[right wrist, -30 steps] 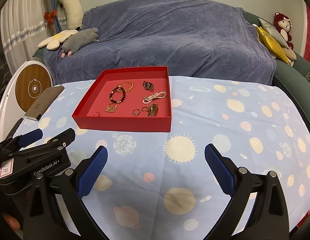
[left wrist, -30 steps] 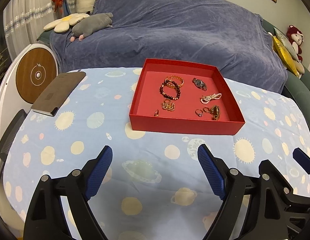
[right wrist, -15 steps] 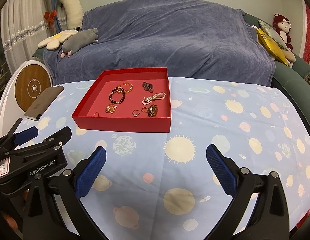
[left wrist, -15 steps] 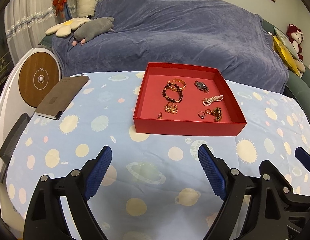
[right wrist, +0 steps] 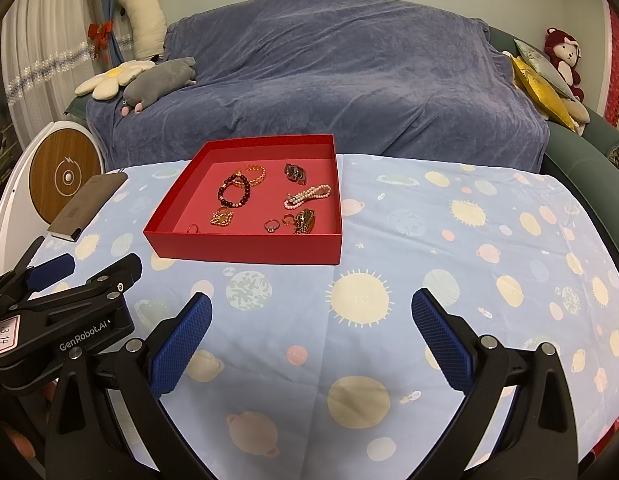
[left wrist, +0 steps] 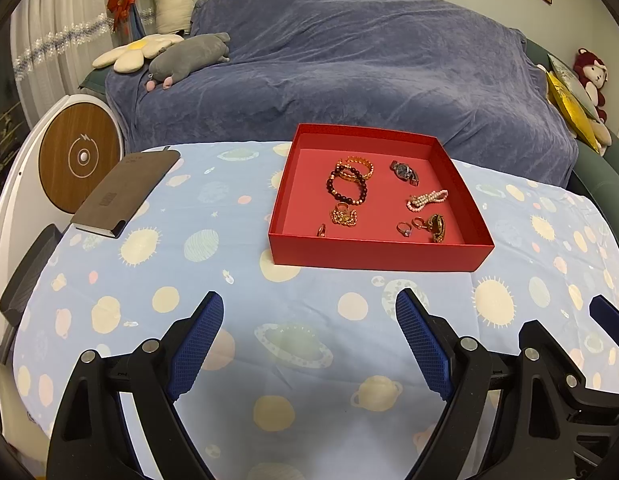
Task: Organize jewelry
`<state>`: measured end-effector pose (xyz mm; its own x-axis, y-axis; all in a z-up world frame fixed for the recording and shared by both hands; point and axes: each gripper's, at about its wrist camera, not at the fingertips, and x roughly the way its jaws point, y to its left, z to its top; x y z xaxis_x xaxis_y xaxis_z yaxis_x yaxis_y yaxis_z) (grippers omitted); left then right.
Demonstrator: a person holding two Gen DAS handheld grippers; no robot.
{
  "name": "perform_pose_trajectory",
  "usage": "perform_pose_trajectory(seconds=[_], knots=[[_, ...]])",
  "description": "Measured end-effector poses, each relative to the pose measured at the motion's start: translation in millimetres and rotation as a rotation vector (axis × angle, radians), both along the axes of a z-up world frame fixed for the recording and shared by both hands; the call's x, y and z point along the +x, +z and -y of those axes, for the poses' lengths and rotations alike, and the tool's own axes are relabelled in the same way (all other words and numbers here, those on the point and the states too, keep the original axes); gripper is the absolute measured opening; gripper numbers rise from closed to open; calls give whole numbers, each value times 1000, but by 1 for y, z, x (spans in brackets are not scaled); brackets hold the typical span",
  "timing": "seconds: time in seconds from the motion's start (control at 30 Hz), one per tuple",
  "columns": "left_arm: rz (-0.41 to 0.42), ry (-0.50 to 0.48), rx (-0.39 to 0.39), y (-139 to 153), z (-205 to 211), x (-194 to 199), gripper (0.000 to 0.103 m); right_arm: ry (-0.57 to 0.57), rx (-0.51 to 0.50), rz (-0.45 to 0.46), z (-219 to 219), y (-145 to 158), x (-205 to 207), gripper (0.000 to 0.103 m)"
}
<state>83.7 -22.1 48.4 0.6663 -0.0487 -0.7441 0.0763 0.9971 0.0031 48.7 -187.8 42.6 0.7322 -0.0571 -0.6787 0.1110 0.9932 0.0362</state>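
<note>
A red open box [left wrist: 373,257] [right wrist: 245,249] stands on the table and holds loose jewelry: a dark bead bracelet [left wrist: 346,188] [right wrist: 233,192], an amber bracelet [left wrist: 359,166], a watch [left wrist: 404,171] [right wrist: 295,173], a pearl bracelet [left wrist: 426,199] [right wrist: 308,195], a gold chain [left wrist: 343,215] and several rings. My left gripper [left wrist: 309,336] is open and empty, hovering over the cloth in front of the box. My right gripper [right wrist: 311,336] is open and empty, also in front of the box, to the right of the left one.
The table carries a light blue cloth with planets and suns [left wrist: 213,264]. A brown flat case [left wrist: 125,194] [right wrist: 89,204] lies at the far left. A sofa under a blue blanket [left wrist: 349,68] stands behind the table, with plush toys on it. A round white-and-wood device [left wrist: 79,158] stands at the left.
Both grippers have drawn back and risen slightly, so the box sits a little farther and lower in view. Both stay open. The jewelry has not moved.
</note>
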Motion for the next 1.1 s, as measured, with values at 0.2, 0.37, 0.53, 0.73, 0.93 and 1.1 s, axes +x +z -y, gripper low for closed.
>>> perform_pose_trajectory(seconds=[0.2,0.37,0.53,0.73,0.93,1.1], knots=[[0,0,-1,0,0,0,85,0,1,1,0,0,0,98],[1,0,1,0,0,0,85,0,2,-1,0,0,0,98],[1,-1,0,0,0,0,85,0,3,-1,0,0,0,98],[0,2,-1,0,-1,0,85,0,4,-1,0,-1,0,98],[1,4,0,0,-3,0,85,1,3,-1,-1,-1,0,98],[0,4,-1,0,-3,0,85,1,4,-1,-1,-1,-1,98]])
